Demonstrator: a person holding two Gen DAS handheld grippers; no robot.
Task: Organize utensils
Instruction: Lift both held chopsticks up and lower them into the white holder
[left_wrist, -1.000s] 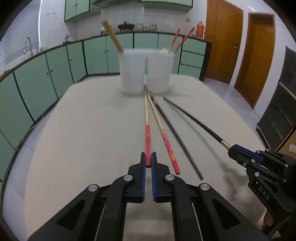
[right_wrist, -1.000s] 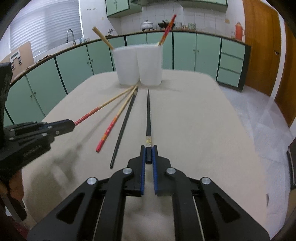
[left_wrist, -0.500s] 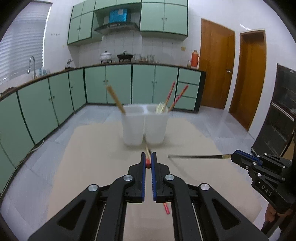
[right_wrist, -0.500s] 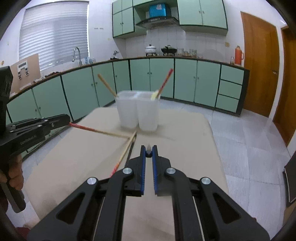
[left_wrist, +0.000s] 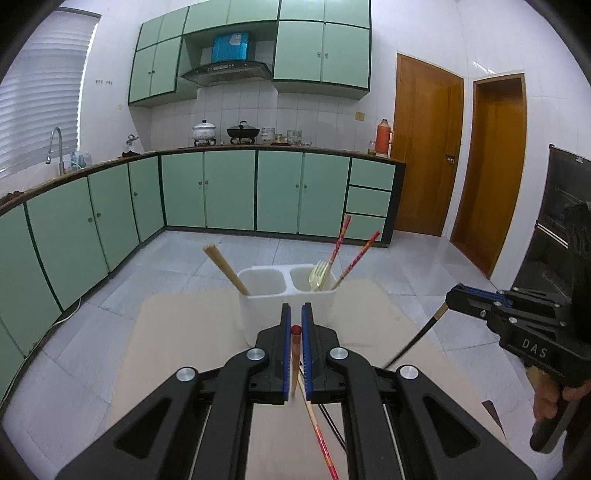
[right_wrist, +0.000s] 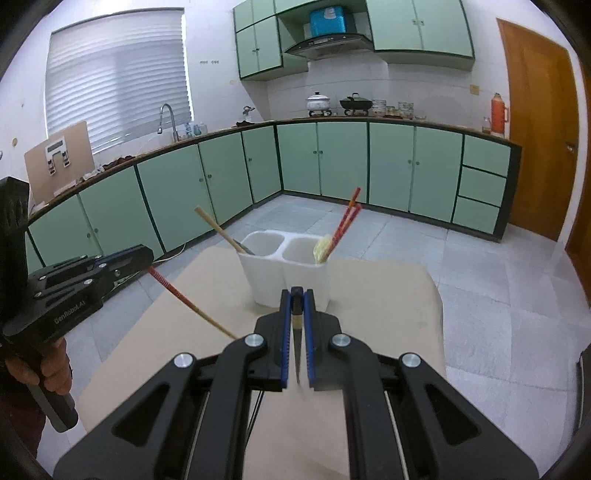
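- Red-ended, the wooden chopstick (left_wrist: 294, 360) stands nearly along the left camera's line of sight, its red butt up between the blue pads (left_wrist: 284, 354) of the left gripper (left_wrist: 295, 325), which is clamped on it; the pale shaft runs down and back toward the camera.
- Below it in the left view, another red-and-wood chopstick (left_wrist: 319, 435) lies on the beige table (left_wrist: 177, 332), its long axis running from near the camera toward the white two-compartment holder (left_wrist: 286, 299).
- The holder stands ahead: a wooden chopstick (left_wrist: 225, 268) leans left out of the left compartment; a fork (left_wrist: 318, 275) and two red chopsticks (left_wrist: 345, 254) lean right out of the right one.
- At right, the right gripper (left_wrist: 448, 300) is held level, and its black chopstick (left_wrist: 417, 339) slopes down to the left.
- In the right view, the right gripper (right_wrist: 296, 295) is closed on the black chopstick (right_wrist: 296, 339), which points down toward the camera.
- At left, a hand (right_wrist: 44, 365) grips the left gripper (right_wrist: 149, 256); its chopstick (right_wrist: 188, 302) slants down-right over the table (right_wrist: 388, 295), with the holder (right_wrist: 284, 269) beyond.
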